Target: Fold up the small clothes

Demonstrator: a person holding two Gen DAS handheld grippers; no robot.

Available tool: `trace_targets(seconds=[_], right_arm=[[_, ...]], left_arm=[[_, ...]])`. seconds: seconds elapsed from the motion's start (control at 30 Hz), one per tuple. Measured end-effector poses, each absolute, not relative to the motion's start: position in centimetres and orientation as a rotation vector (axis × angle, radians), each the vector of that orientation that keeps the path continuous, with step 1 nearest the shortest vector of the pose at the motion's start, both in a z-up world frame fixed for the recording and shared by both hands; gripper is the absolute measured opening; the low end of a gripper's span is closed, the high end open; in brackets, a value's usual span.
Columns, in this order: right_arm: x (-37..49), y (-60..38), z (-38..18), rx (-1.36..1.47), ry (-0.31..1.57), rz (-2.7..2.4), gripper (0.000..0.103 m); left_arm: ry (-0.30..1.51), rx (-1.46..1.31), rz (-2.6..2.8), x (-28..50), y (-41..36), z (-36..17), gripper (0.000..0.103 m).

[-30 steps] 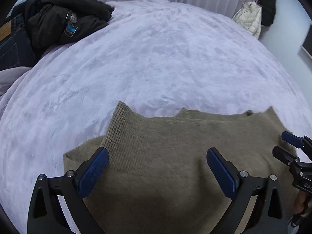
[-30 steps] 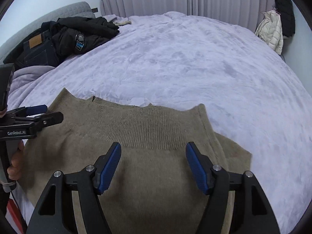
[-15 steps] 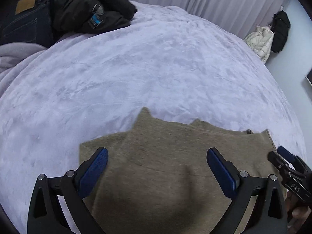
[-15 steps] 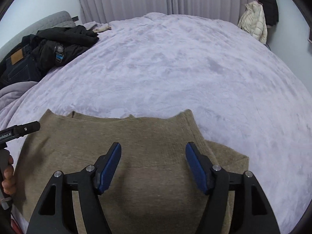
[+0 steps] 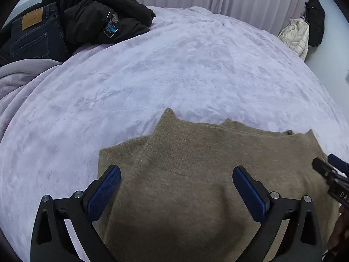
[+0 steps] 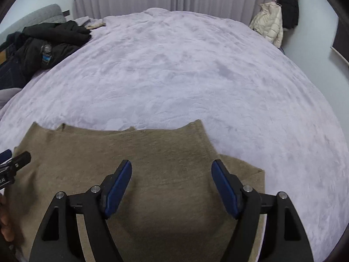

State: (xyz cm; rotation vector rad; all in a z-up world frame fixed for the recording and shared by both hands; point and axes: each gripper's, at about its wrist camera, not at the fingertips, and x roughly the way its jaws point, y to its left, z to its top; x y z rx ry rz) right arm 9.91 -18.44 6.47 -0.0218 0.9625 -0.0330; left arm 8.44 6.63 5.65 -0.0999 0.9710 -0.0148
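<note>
Olive knit sweater (image 5: 196,187) lay folded at the near edge of the bed (image 5: 174,69), on the lilac plush cover. Its nearest part ran out of frame beneath both grippers, so the lower fold could not be made out.

Left gripper (image 5: 176,187) hung over the sweater, jaws spread wide, nothing between the pads, cloth released. Right gripper (image 6: 171,180) likewise apart and empty above the knit; its jaws had just been opening further.

A black jacket (image 5: 98,19) and dark jeans (image 5: 35,37) were heaped at the bed's far left corner. A cream puffer coat (image 6: 270,24) hung by the wall beyond the far right corner.

Only the right-wrist view showed the sweater's right side with a lower layer jutting out; only the left-wrist view showed the jeans' leather patch clearly. Each view caught the other gripper cut off at its margin.

Against a second earlier, the ribbed band looked farther from the left gripper, more plain knit beneath it.
</note>
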Motion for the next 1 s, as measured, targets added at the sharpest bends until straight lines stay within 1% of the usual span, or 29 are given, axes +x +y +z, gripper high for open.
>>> trace_targets(seconds=[0.13,0.27,0.4,0.43,0.67,0.73,0.83,1.0], right_arm=[[7.0,-15.0,6.3,-0.082,0.974,0.061,0.078],[4.4,-12.7,4.5,-0.200,0.990,0.087,0.078],[2.3,-14.4,3.9,-0.191,0.983,0.075,0.080],[2.1,-15.3,4.0,-0.180,0.983,0.060,0.080],[0.3,-22.6,4.6,-0.074,0.981,-0.072,0.081],[-1.0,-23.6,5.5,-0.043,0.956,-0.136,0.081],[-3.8,-23.7,6.3,-0.020,0.896,-0.147,0.082],[-6.1,-21.1,6.0,-0.028,0.873,-0.092,0.082]], left_arm=[[0.953,-0.078,-0.058,5.5,4.9,6.2,0.103],[0.943,-0.030,-0.065,3.3,3.6,5.5,0.103],[1.013,0.032,-0.016,2.8,3.9,2.6,0.103],[1.003,0.032,-0.018,2.4,4.3,2.4,0.103],[0.962,-0.065,0.015,-1.3,10.2,4.0,0.103],[0.976,-0.176,0.002,-2.0,13.3,3.6,0.103],[1.054,-0.352,-0.068,-1.3,16.9,2.0,0.103],[1.055,-0.388,-0.298,0.1,14.8,2.4,0.103]])
